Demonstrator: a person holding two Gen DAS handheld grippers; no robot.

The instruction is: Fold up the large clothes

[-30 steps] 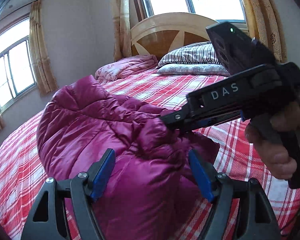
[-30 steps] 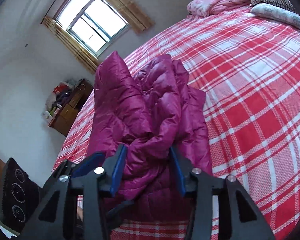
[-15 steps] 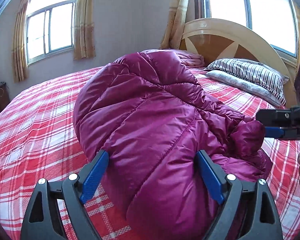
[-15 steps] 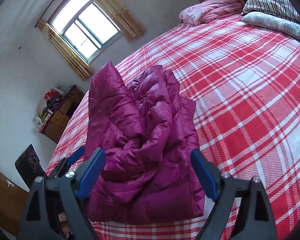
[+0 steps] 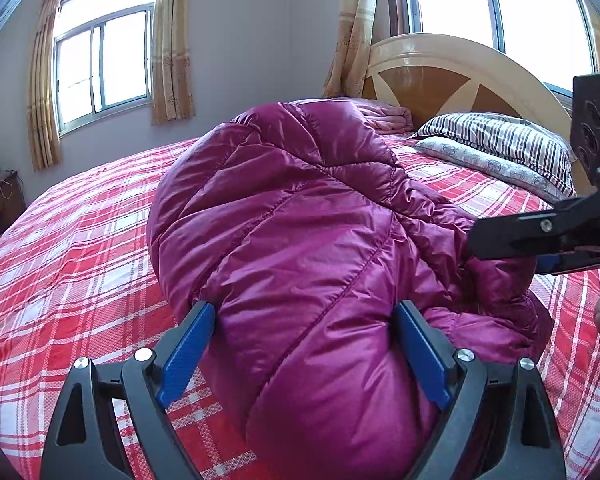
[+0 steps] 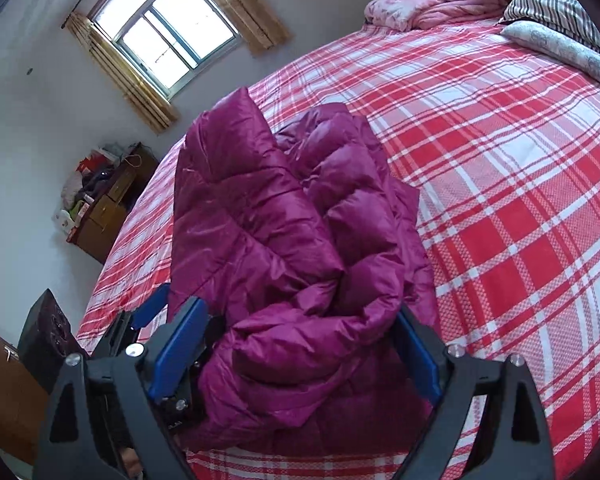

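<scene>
Magenta down jacket bunched in a puffy heap on the plaid bed. Mid-fold, between grips: left gripper and right gripper jaws just opened wide, straddling fabric, clamping nothing. Next: find a hem or sleeve, pinch, spread flat. Sleeves, collar, zipper buried; near edge cut off.

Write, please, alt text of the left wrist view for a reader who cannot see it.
A bulky magenta puffer jacket lies bundled on a bed with a red plaid sheet, between the open blue-padded fingers of the left tool. The right tool enters from the right edge, beside the jacket. Behind are a wooden headboard, striped pillows and curtained windows.
</scene>
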